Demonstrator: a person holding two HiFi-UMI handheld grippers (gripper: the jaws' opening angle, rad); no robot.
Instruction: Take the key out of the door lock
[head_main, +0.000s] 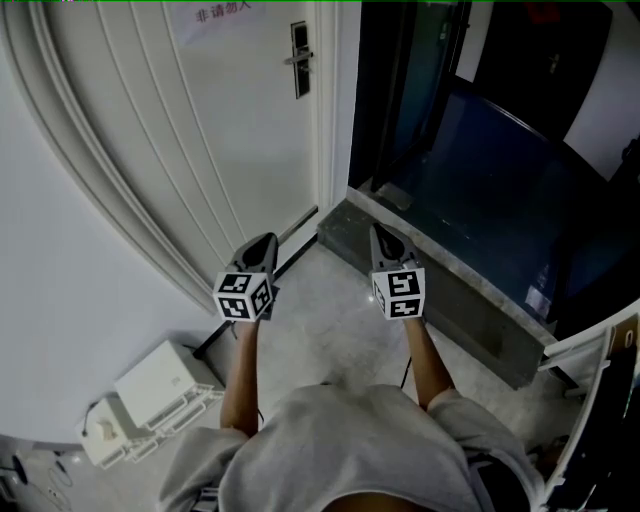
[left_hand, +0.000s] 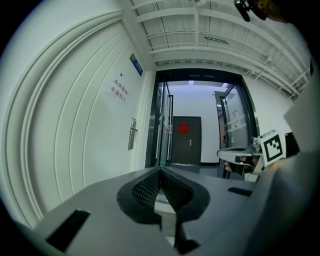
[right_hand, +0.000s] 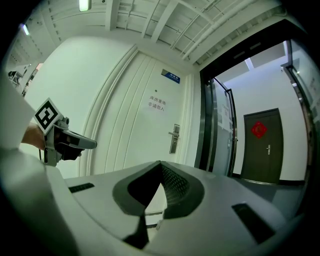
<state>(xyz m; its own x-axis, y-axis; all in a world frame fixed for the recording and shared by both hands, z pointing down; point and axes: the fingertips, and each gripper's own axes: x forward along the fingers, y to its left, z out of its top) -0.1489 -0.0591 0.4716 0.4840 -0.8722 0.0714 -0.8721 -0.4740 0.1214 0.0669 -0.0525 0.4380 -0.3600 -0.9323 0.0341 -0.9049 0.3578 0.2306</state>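
The white door (head_main: 230, 130) stands ahead on the left, with a dark lock plate and handle (head_main: 300, 58) at its right edge. That plate also shows far off in the left gripper view (left_hand: 132, 133) and the right gripper view (right_hand: 174, 138). No key can be made out at this distance. My left gripper (head_main: 264, 242) (left_hand: 161, 170) and right gripper (head_main: 381, 234) (right_hand: 160, 164) are held side by side low over the floor, well short of the door. Both are shut, with their jaws meeting at the tips and nothing between them.
A stone threshold (head_main: 440, 285) runs diagonally under the open dark doorway on the right. White boxes (head_main: 160, 385) lie on the floor at lower left, and a white frame (head_main: 600, 390) stands at lower right. A dark door with a red ornament (right_hand: 258, 129) closes the corridor beyond.
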